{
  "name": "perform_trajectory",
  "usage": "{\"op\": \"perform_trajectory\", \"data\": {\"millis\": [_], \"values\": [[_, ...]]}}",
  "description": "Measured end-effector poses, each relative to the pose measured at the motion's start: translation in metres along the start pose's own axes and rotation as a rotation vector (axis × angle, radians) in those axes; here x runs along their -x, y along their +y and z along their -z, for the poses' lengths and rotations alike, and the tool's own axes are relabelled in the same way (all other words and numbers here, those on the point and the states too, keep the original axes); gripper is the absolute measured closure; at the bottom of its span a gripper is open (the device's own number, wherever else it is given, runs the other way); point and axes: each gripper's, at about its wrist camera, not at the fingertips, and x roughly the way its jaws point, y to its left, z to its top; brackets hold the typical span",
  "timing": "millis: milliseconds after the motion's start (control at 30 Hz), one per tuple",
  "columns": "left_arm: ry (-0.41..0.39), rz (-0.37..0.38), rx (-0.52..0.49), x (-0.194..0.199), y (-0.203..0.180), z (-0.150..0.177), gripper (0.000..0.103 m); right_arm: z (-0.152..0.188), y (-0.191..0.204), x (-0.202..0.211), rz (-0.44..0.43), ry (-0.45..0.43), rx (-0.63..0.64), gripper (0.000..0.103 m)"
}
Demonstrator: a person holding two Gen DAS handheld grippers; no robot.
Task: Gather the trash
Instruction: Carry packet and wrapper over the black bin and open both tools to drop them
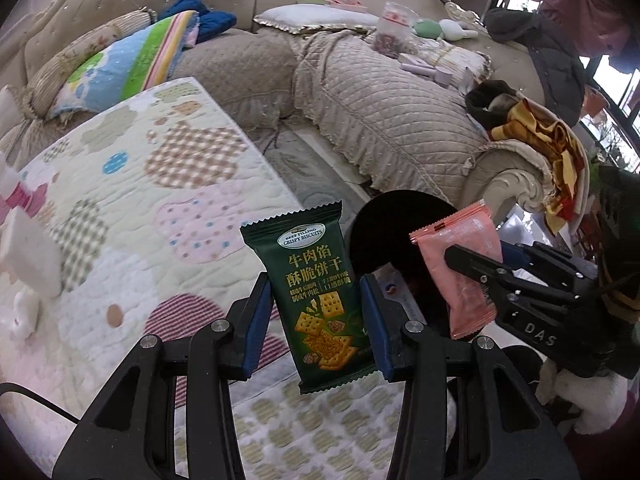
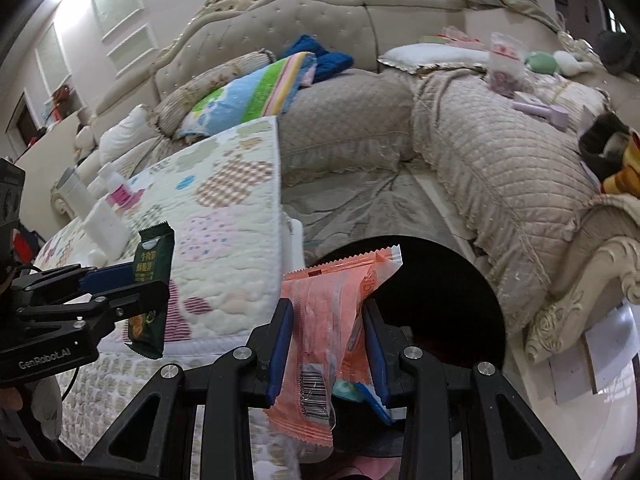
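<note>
Carrying step, both wrappers already lifted and on the way to the bin. Left gripper [image 1: 316, 312] clenched on green biscuit pack [image 1: 316, 300], held upright between the blue pads [image 1: 256, 320], above the quilt [image 1: 140, 184] edge. Right gripper [image 2: 328, 344] clamped on pink wrapper [image 2: 324, 320], crumpled, hanging down past the pads. Black bin [image 1: 384, 240] open, at one o'clock from the green pack in the left view, at two o'clock from the pink wrapper in the right view; some litter already visible inside. Next, by judgement: bring each gripper over the bin mouth, then release, pink wrapper nearer and likely first. Risk: light wrappers drifting or catching the rim, landing on the floor beside the sofa [image 2: 500, 184].
</note>
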Motion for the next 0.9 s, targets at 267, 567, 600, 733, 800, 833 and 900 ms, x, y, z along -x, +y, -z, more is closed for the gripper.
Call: {"op": "perform_trajectory", "data": {"millis": [267,567,600,733,800,833,900], "values": [[0.022,0.029,-0.023,-0.017,-0.019,-0.009,0.062,0.001,-0.024,-0.005,0.029,-0.001,-0.042,0.070],[0.051,0.046,-0.029,-0.037,-0.034,-0.016,0.062,0.000,-0.045,-0.012,0.053,0.012,-0.080,0.070],[0.053,0.047,-0.031,-0.039,-0.035,-0.016,0.062,0.000,-0.047,-0.013,0.056,0.012,-0.082,0.070],[0.060,0.049,-0.028,-0.045,-0.037,-0.017,0.062,-0.001,-0.054,-0.016,0.063,0.015,-0.095,0.070],[0.066,0.052,-0.023,-0.048,-0.038,-0.017,0.062,-0.001,-0.057,-0.017,0.068,0.016,-0.104,0.070],[0.067,0.055,-0.021,-0.049,-0.038,-0.017,0.062,-0.001,-0.059,-0.018,0.068,0.017,-0.109,0.070],[0.070,0.055,-0.020,-0.051,-0.038,-0.018,0.062,-0.001,-0.060,-0.020,0.068,0.022,-0.116,0.070]]}}
